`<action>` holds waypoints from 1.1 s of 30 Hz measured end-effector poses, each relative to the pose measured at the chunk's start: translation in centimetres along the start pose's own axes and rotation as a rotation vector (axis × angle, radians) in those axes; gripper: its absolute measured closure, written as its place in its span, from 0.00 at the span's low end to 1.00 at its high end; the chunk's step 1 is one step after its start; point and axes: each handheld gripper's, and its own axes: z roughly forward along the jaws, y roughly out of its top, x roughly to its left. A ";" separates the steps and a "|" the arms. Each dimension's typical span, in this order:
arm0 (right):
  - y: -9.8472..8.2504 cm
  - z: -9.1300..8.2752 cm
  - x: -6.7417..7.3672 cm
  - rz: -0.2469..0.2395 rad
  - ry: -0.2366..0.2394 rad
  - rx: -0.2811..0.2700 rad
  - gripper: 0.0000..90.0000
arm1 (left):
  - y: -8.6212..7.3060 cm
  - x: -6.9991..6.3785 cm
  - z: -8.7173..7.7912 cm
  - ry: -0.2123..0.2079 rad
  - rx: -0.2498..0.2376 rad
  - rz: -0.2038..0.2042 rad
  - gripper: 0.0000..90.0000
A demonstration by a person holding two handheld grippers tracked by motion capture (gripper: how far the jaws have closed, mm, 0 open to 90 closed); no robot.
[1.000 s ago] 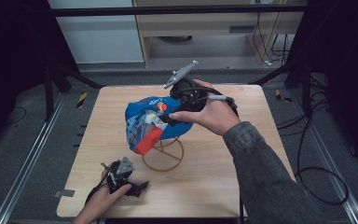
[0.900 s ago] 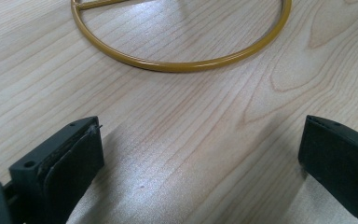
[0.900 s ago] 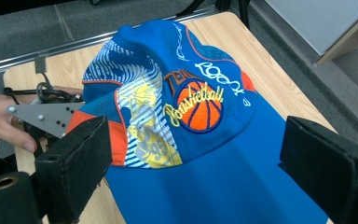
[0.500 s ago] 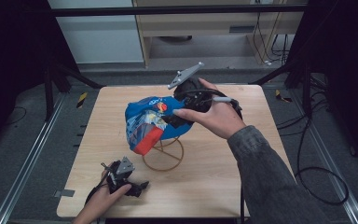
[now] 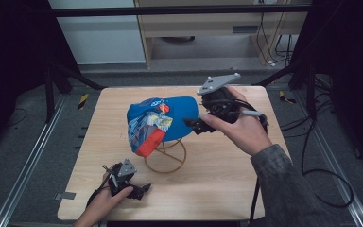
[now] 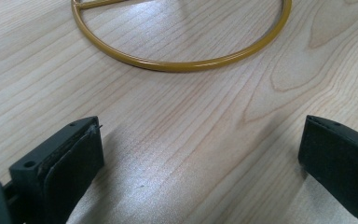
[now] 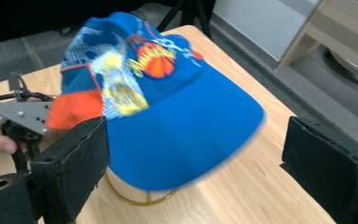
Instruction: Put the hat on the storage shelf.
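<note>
A blue cap (image 5: 170,113) with a basketball print and an orange back panel sits on a gold wire stand (image 5: 166,161) in the middle of the table. Its brim (image 7: 191,135) points toward my right gripper (image 5: 192,125), which hovers open just right of it; the brim's edge lies ahead of the jaws, between them and not touching. My left gripper (image 5: 141,191) rests open on the wood near the front left, facing the stand's base ring (image 6: 182,63). Nothing lies between its jaws.
The wooden table (image 5: 227,184) has bare room to the right of and in front of the stand. Dark frame rails and cables run along the floor on both sides. A low shelf unit (image 5: 208,28) stands beyond the far edge.
My right gripper has drawn back to the right, off the cap's brim, which now shows in full. The cap stays on the stand. The left gripper has not moved.
</note>
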 end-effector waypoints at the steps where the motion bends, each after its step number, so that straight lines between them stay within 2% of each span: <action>1: -0.4 -0.4 -0.3 0.017 -0.008 -0.002 0.09 | 0.0 0.0 0.0 0.001 -0.003 -0.002 0.00; 7: -2.9 -1.9 -1.8 0.068 -0.075 -0.015 0.12 | 0.0 -0.1 0.0 0.004 -0.004 -0.003 0.00; 14: -6.1 -2.6 -2.6 0.096 -0.127 -0.023 0.13 | 0.0 -0.1 0.0 0.003 -0.005 -0.003 0.00; 18: -8.5 -1.9 -2.6 0.121 -0.136 -0.019 0.13 | 0.0 -0.1 0.0 0.002 -0.001 -0.004 0.00; 21: -10.1 -1.2 -2.5 0.112 -0.153 0.002 0.13 | 0.0 -0.1 0.0 0.002 -0.001 -0.004 0.00; 25: -12.1 -0.1 -2.3 0.120 -0.152 0.020 0.14 | 0.0 -0.1 0.0 0.001 -0.001 -0.004 0.00; 28: -13.2 0.5 -2.3 0.124 -0.168 0.024 0.15 | 0.0 -0.1 0.0 0.003 -0.001 -0.004 0.00; 33: -15.6 1.7 -2.3 0.166 -0.179 0.038 0.15 | 0.0 -0.1 0.0 0.002 -0.001 -0.004 0.00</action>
